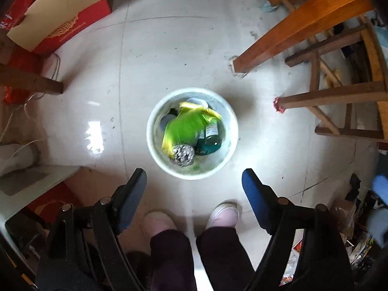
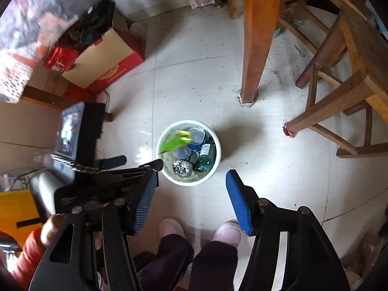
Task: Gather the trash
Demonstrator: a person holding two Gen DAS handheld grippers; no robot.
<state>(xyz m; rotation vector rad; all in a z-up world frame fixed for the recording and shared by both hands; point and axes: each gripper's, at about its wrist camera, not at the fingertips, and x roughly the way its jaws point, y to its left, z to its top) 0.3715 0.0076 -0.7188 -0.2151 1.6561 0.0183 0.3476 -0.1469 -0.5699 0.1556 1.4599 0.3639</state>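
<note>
We are holding both the left gripper [image 1: 194, 181] and the right gripper [image 2: 191, 184] with fingers spread and empty above the floor bin [image 1: 155, 145], where the light, crinkly green wrapper [image 1: 184, 126] is lying, probably best pinched at its yellow edge.

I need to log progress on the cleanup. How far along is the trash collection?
Done: the white bin already holds a green wrapper, a steel scrubber and a green bottle. In hand: nothing; the left gripper and right gripper are open. Left: a red scrap by the stool leg.
</note>
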